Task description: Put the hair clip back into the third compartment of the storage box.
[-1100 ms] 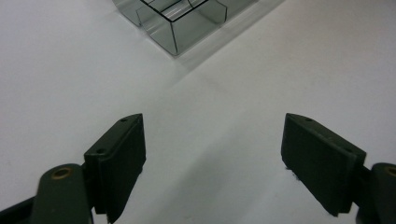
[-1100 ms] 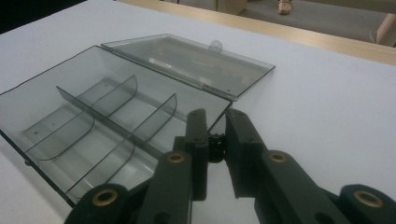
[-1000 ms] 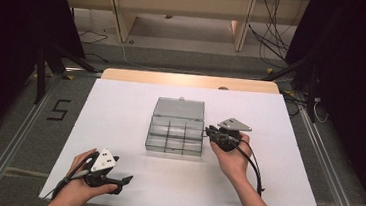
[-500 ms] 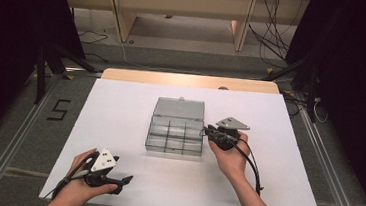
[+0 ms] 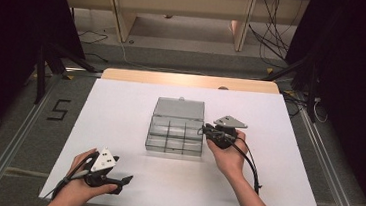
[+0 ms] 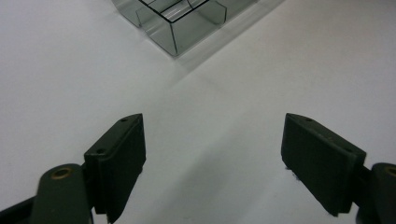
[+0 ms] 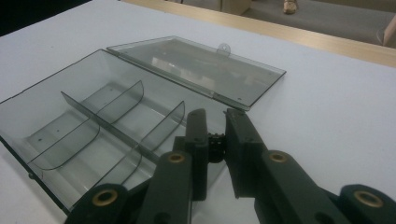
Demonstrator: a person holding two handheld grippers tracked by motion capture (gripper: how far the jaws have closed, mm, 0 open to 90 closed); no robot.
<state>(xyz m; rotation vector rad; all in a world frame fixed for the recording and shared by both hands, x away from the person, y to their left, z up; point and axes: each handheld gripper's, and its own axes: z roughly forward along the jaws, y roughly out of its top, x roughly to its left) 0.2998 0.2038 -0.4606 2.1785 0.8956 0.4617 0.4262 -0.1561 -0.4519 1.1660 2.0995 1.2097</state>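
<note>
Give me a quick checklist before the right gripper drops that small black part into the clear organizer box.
1. Lid of the organizer box open and lying flat behind it: ok.
2. Small black part clamped by the right gripper: ok.
3. Right gripper over a compartment: ok, at the box's right edge in the high view.
4. Compartments free of other items: ok, all look empty.
5. Left gripper out of the way: ok, open near the table's front edge, apart from the box.
6. What kind of part it is: cannot tell, mostly hidden by the fingers.
</note>
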